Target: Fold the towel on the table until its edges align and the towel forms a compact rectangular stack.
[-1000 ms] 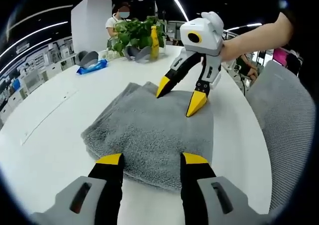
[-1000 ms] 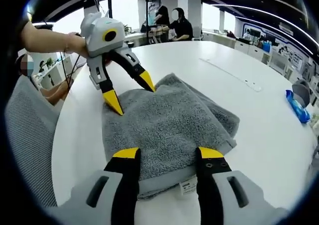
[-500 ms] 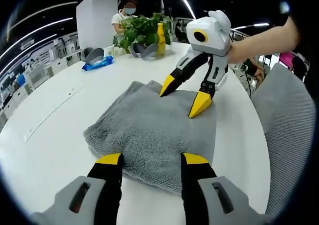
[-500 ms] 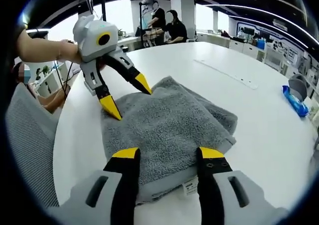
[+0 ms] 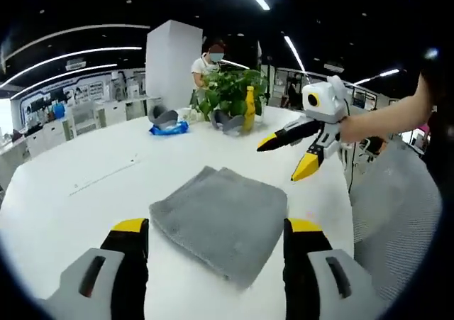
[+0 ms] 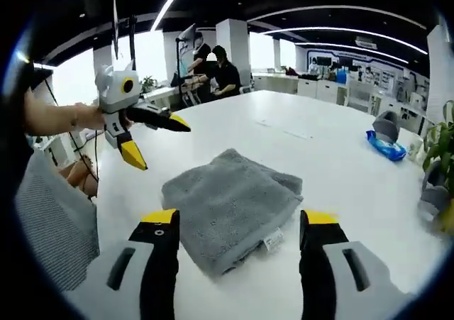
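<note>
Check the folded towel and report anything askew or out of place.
Slightly uneven: in the right gripper view the towel has lower layers sticking out past the top fold at its far right corner, so the edges are not quite flush. A small label shows at the near edge. Both grippers are open and off it.

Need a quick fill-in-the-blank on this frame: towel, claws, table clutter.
1. The grey towel lies ____ on the white table.
2. Both the left claw and right claw are ____.
3. The yellow bottle stands beside a ____.
4. The white tag is on the ____.

Missing: folded; open; plant; towel
</note>
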`<state>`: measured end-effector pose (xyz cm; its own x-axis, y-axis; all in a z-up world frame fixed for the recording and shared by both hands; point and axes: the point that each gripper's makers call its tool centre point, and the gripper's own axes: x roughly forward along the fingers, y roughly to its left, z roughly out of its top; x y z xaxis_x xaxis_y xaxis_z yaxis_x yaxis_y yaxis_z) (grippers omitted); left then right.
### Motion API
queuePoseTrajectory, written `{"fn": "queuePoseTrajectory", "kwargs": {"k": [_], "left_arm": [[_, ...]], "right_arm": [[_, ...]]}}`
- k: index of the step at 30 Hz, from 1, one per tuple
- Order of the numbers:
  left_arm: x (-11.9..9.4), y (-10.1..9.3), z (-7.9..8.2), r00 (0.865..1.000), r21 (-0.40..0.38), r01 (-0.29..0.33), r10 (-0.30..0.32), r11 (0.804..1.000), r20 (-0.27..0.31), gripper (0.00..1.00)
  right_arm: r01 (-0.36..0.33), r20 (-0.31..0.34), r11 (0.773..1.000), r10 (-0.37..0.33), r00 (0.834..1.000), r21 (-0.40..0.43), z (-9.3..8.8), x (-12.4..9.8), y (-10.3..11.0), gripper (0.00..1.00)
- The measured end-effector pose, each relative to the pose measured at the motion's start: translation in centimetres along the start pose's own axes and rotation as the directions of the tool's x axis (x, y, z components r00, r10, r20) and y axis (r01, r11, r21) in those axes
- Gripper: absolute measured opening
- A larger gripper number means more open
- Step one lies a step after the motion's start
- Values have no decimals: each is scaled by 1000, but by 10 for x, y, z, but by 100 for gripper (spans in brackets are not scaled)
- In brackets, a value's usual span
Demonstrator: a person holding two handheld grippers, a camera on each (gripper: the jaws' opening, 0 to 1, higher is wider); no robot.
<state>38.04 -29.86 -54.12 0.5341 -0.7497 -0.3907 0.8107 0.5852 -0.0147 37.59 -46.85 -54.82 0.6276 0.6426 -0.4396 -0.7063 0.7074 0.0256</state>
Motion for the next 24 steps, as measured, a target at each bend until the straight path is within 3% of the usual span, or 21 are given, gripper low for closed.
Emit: {"fn": "queuePoseTrajectory", "kwargs": {"k": [2,4,10,12,14,20,22,24], "left_arm": [[-17,-4,11,997,-41,-42,45,998,57,86],[-33,-9,22,989,-71,-80,88,994,117,95],[-75,-19,30,965,-55,-202,208,978,160,99],[-87,-27,31,956,-85,-221,233,972,180,99],[-97,-34,28,946,-99,-246,261,964,194,99],[-106,-61,15,937,-80,-291,301,953,175,99],[-106,-71,25,917,-101,-291,307,951,255,99],[-102,-78,28,914,-109,-290,309,951,263,99]], "right_arm": [[48,42,999,-48,998,-6,6,-16,-2,82],[119,101,993,-120,988,13,15,-35,-7,100],[200,142,980,-201,969,22,21,-94,-1,99],[240,214,971,-235,948,4,30,-113,1,99],[288,246,958,-281,927,9,29,-130,3,99],[308,215,951,-305,928,17,10,-149,18,99],[313,206,950,-309,929,12,3,-151,21,99],[313,186,950,-307,933,-3,-4,-153,24,99]]}}
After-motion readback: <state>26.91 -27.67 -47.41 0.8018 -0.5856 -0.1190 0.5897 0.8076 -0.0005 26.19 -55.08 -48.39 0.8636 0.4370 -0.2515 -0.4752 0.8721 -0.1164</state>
